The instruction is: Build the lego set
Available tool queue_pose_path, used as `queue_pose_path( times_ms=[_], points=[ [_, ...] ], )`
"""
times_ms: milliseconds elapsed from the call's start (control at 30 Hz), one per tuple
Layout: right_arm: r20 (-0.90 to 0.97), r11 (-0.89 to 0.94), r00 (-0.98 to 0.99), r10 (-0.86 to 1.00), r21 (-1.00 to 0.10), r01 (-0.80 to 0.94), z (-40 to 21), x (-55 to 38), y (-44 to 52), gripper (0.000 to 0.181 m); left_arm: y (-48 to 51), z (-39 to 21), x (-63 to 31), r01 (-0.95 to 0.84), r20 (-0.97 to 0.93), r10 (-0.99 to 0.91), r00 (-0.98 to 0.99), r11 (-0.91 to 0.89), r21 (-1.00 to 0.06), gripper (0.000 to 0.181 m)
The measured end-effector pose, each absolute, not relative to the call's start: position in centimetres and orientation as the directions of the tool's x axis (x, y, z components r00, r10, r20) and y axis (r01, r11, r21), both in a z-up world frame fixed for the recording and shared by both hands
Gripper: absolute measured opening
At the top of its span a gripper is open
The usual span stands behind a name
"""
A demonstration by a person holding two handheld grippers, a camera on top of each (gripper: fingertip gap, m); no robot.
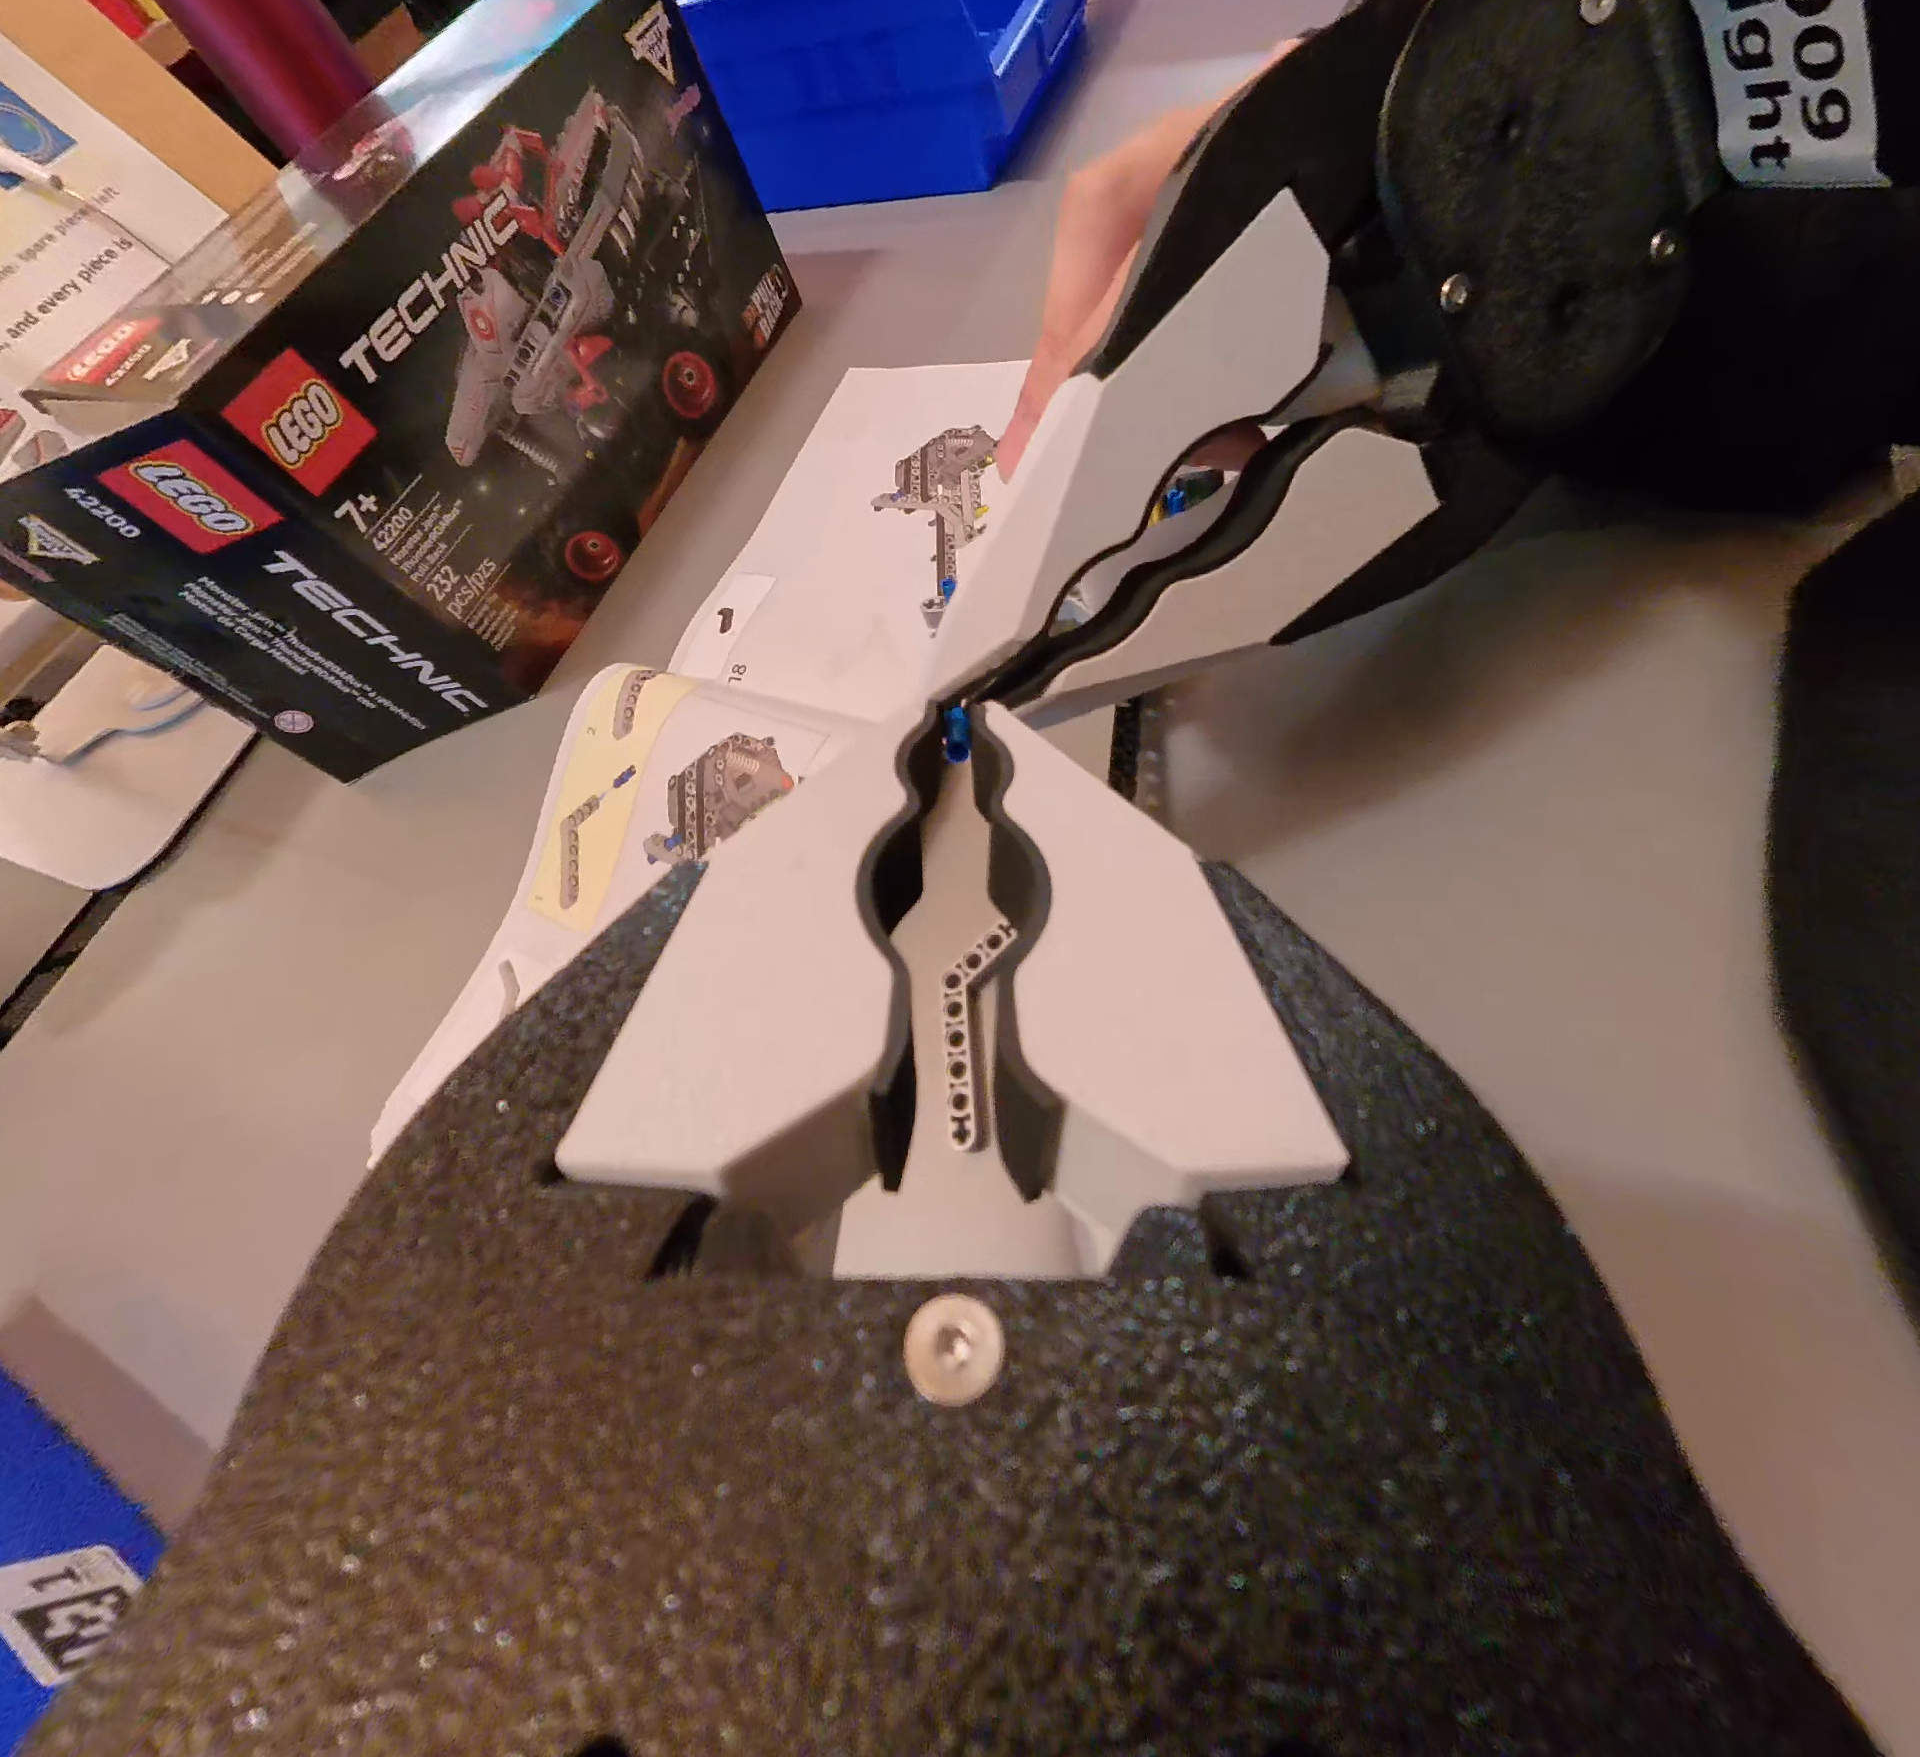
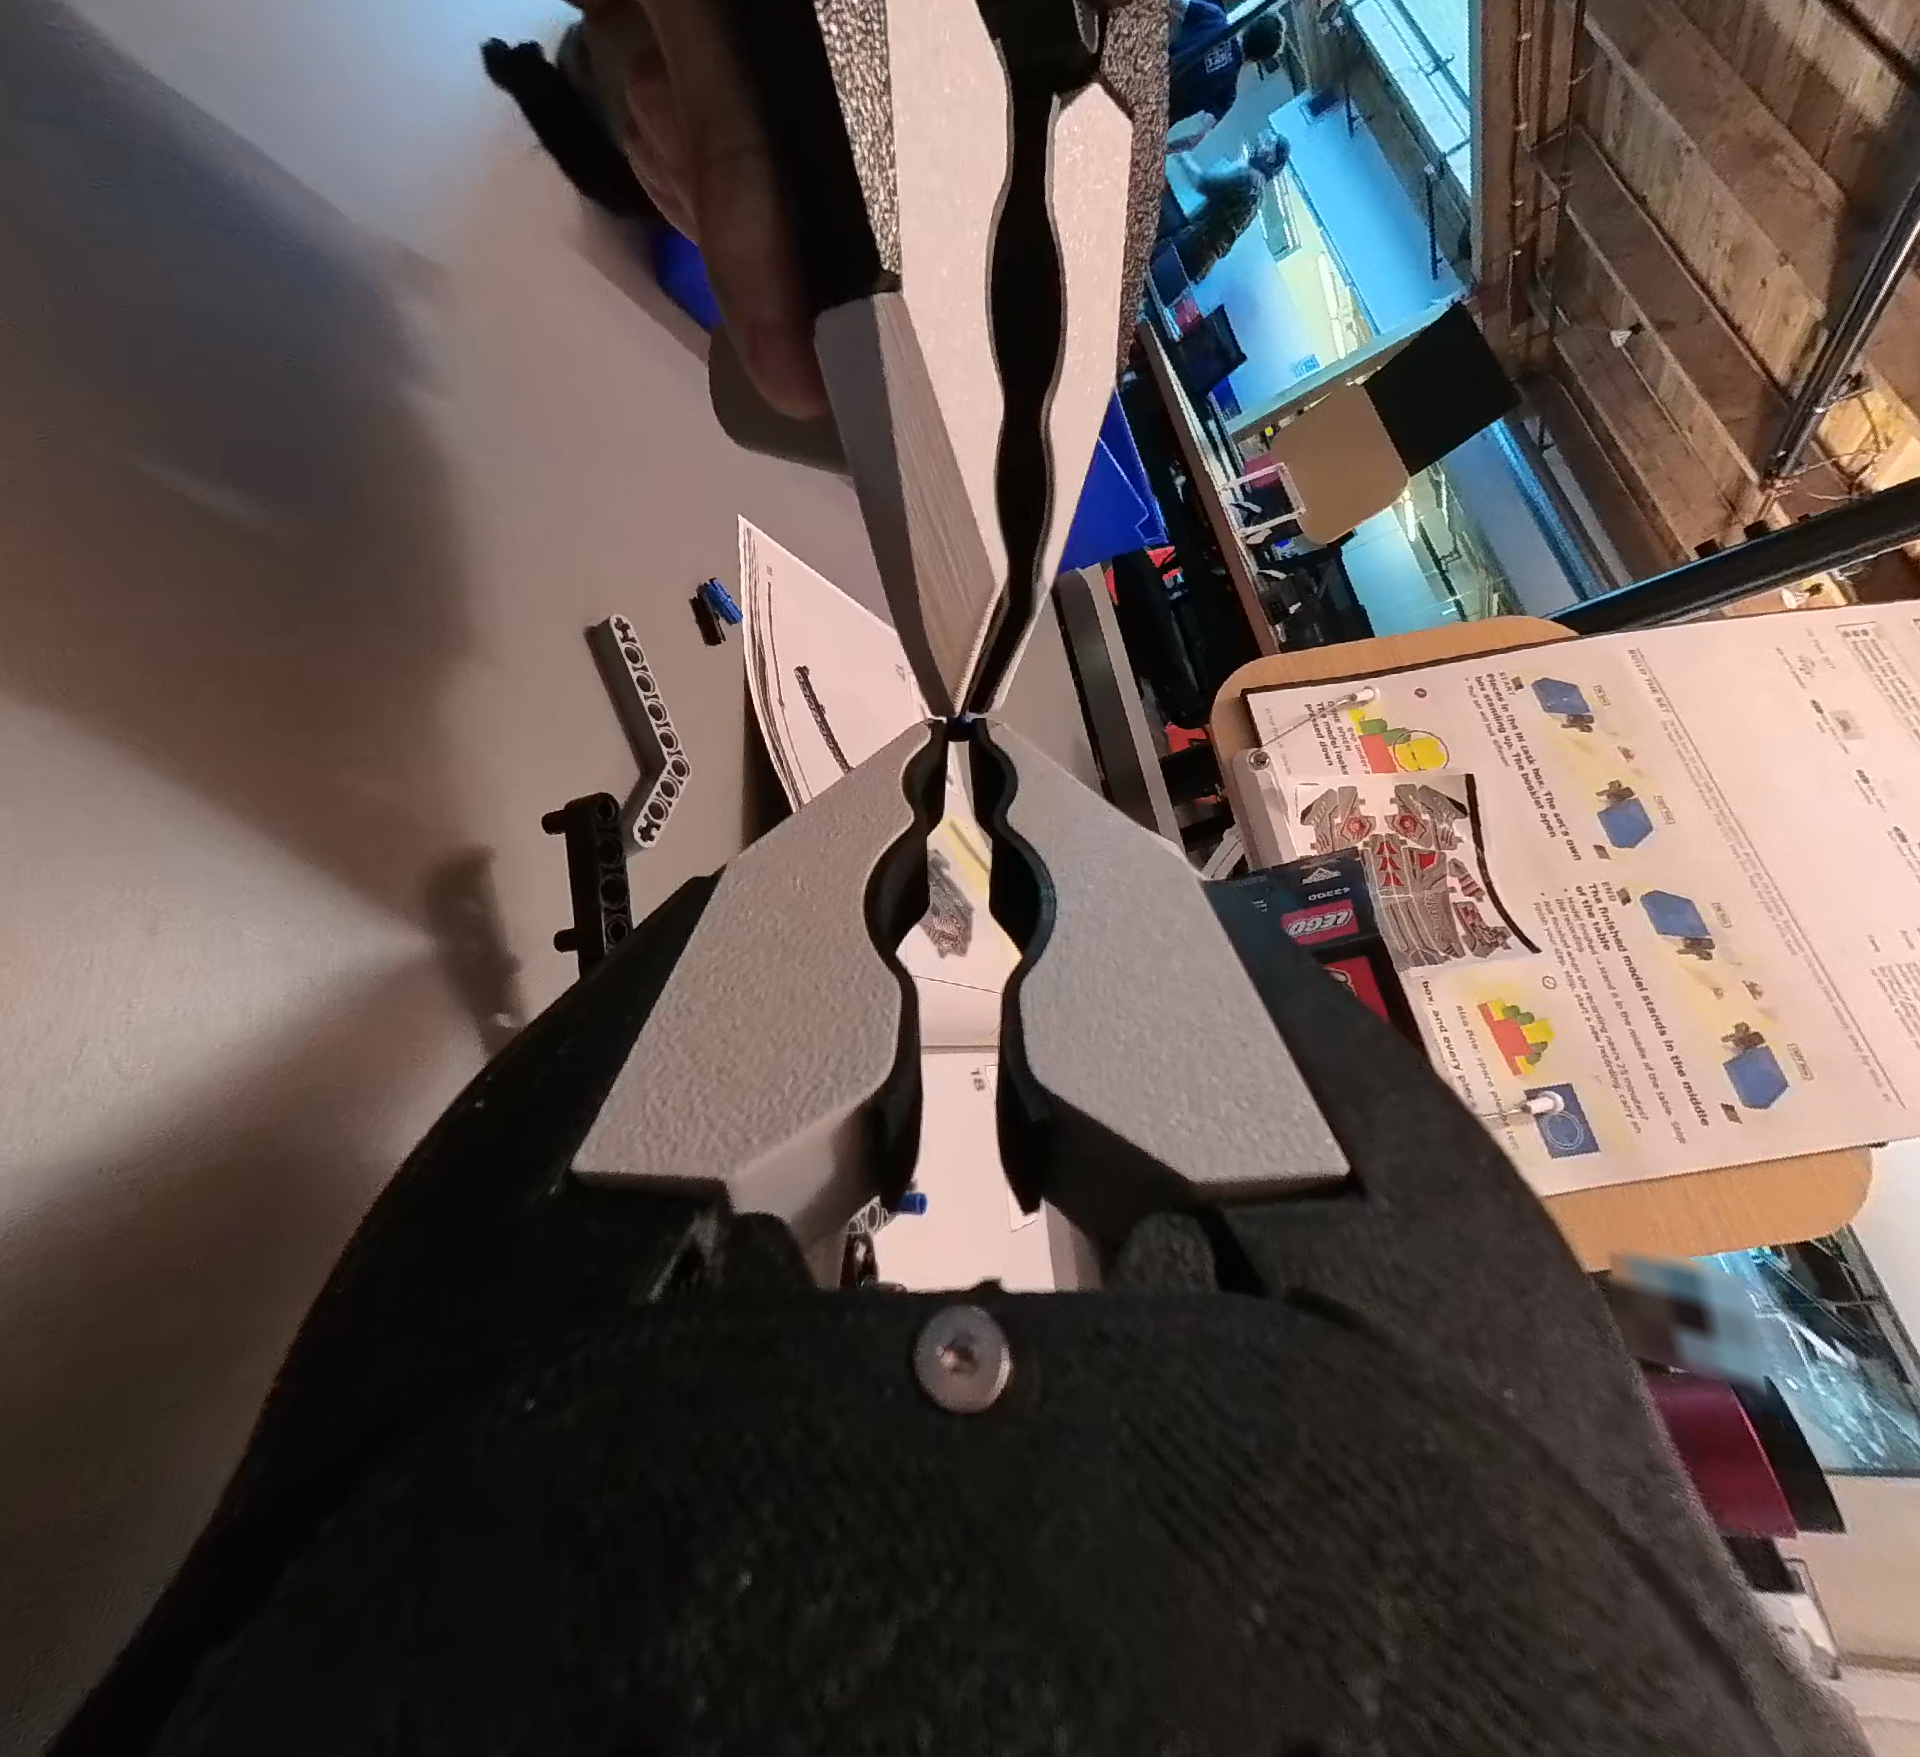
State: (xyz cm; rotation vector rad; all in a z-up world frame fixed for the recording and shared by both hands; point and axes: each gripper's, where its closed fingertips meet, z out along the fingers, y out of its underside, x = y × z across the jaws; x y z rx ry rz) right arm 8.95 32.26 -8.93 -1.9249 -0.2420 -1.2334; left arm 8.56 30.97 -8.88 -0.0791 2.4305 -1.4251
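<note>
A small blue pin (image 1: 954,737) is pinched between the tips of my left gripper (image 1: 954,720), which is shut on it above the table. My right gripper (image 1: 961,695) comes in from the upper right, shut, and meets the left tip to tip on the same pin. In the right wrist view the pin (image 2: 964,723) shows as a blue speck between my right gripper (image 2: 961,737) and the left gripper (image 2: 961,706). A grey bent beam (image 2: 649,731) lies on the table; it also shows between the left fingers (image 1: 971,1032).
A black beam (image 2: 601,866) and loose blue pins (image 2: 717,611) lie by the grey beam. The open instruction booklet (image 1: 831,512) lies under the grippers. The Lego box (image 1: 416,419) stands left, blue bins (image 1: 883,45) behind, a maroon tumbler (image 1: 229,14) far left.
</note>
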Motion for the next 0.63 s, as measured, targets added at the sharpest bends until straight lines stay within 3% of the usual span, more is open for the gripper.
queue_pose_path(
  times_ms=[500, 633],
  points=[
    [0.815, -0.631, 0.537, -0.216, -0.536, 0.56, -8.5, 9.1, 31.7, 0.001, 30.6, -9.0, 9.1, 0.1, -0.213, -0.153, -0.965, 0.535, -0.839, 0.002],
    [0.812, -0.633, 0.507, -0.29, -0.56, 0.535, -7.2, 9.9, 28.9, 0.0, 31.5, -10.0, 9.4, 0.1, -0.189, -0.092, -0.978, 0.587, -0.803, 0.002]
  ],
)
